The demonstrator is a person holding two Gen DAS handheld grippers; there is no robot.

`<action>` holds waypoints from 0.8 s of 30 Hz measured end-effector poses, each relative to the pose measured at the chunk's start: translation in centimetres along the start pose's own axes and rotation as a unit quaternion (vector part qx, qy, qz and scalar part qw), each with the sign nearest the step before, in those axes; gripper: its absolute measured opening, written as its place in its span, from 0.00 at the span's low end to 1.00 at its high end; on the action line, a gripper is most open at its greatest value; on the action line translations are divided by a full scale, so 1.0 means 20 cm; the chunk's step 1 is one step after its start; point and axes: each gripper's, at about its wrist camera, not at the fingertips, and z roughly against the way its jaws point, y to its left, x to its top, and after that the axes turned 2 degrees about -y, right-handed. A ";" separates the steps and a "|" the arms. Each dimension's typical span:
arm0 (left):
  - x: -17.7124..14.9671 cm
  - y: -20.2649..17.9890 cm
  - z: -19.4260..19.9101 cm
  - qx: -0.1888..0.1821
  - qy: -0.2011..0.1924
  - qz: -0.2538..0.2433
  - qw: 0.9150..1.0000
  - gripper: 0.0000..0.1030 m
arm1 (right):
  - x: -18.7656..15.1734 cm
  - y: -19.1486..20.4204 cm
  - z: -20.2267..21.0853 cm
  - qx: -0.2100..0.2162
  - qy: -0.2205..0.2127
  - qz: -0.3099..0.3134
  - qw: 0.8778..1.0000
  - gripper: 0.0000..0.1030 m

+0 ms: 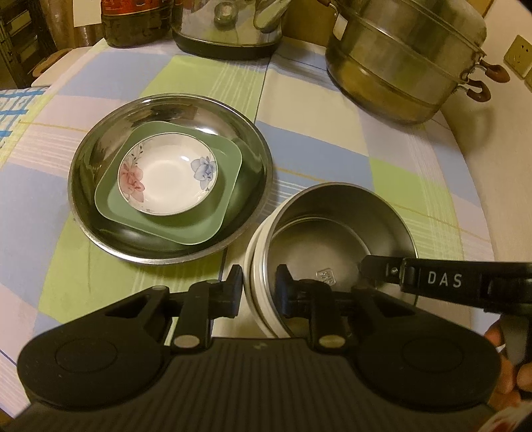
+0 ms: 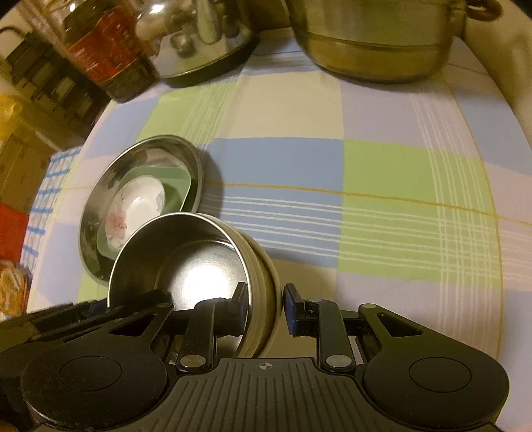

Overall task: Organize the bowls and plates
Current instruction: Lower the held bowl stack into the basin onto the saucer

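Nearest the cameras, the left hand-held gripper (image 1: 258,289) straddles the near-left rim of a steel-lined bowl (image 1: 332,246) with a cream outer wall: one finger outside, one inside, jaws narrow and apparently pressing the wall. The right hand-held gripper (image 2: 266,310) takes the opposite rim of the same bowl (image 2: 186,266) in like manner, its inner finger (image 2: 241,307) against the steel lining, its outer finger just beside the cream wall; whether that one touches cannot be told. The bowl stands close to the near edge of the worktop (image 2: 382,166).

Just beside it to the left sits a steel basin (image 1: 99,172) holding a green square plate (image 1: 219,206), on which rests a floral saucer (image 1: 168,172). The basin's rim and the bowl's nearly meet.

Right of the bowl the checked cloth lies open. Along the far edge stand a jar (image 1: 133,23), a kettle (image 1: 229,30) and a steamer pot (image 1: 405,63).
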 end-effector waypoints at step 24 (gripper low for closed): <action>0.03 0.02 -0.01 -0.023 0.016 -0.019 0.999 0.19 | -0.07 0.05 0.02 -0.048 -0.038 -0.050 0.997 0.17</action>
